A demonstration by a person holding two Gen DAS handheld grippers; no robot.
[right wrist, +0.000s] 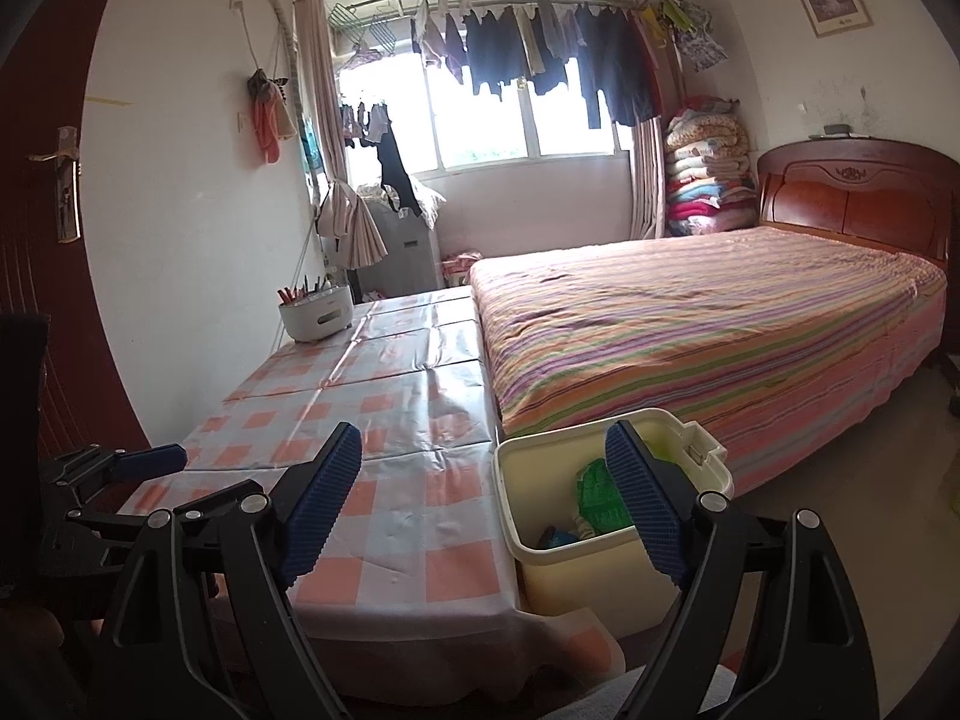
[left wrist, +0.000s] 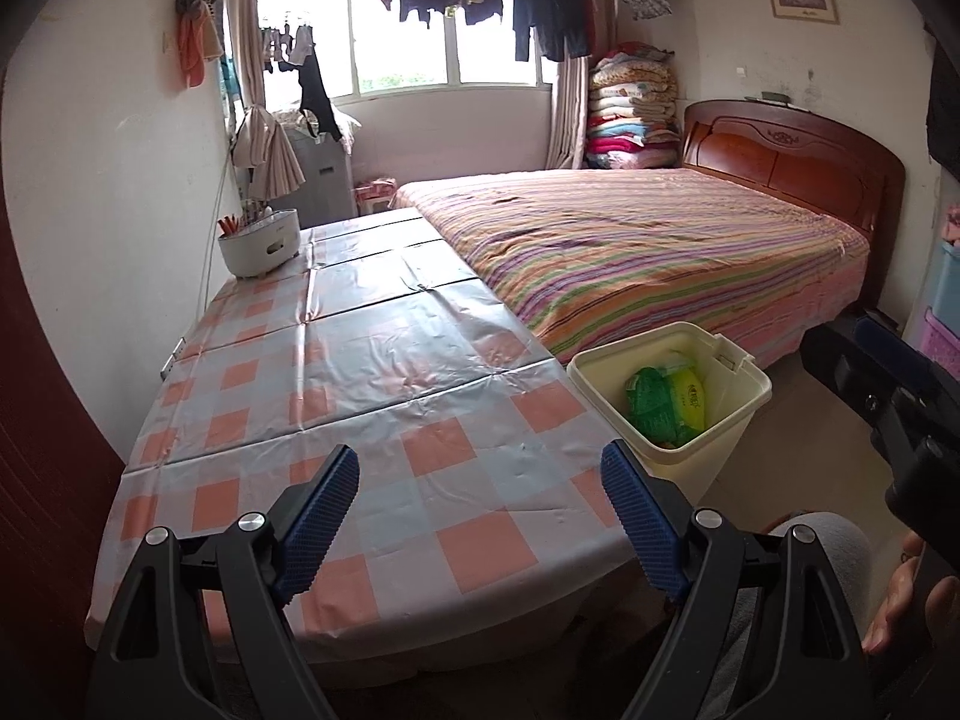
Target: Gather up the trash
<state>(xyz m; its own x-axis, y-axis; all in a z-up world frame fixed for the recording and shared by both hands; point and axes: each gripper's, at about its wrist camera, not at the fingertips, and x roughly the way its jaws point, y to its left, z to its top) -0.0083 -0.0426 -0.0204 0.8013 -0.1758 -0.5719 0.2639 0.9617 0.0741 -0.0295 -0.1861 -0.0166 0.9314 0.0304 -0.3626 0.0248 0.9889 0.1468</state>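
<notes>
A cream trash bin point(left wrist: 744, 387) stands on the floor between the table and the bed; it also shows in the right wrist view point(right wrist: 600, 576). Inside lie green and yellow wrappers point(left wrist: 666, 399), seen as green wrappers point(right wrist: 591, 489) in the right wrist view, with a blue scrap beside them. My left gripper point(left wrist: 480, 516) is open and empty above the table's near edge. My right gripper point(right wrist: 483, 504) is open and empty above the table's right edge, next to the bin. Each gripper shows at the edge of the other's view.
The table point(left wrist: 336, 372) carries a checked plastic cloth and a white caddy point(left wrist: 259, 243) with pens at its far left. A bed with a striped sheet point(left wrist: 648, 246) stands to the right. A door point(right wrist: 36, 276) is at the left. Clothes hang at the window.
</notes>
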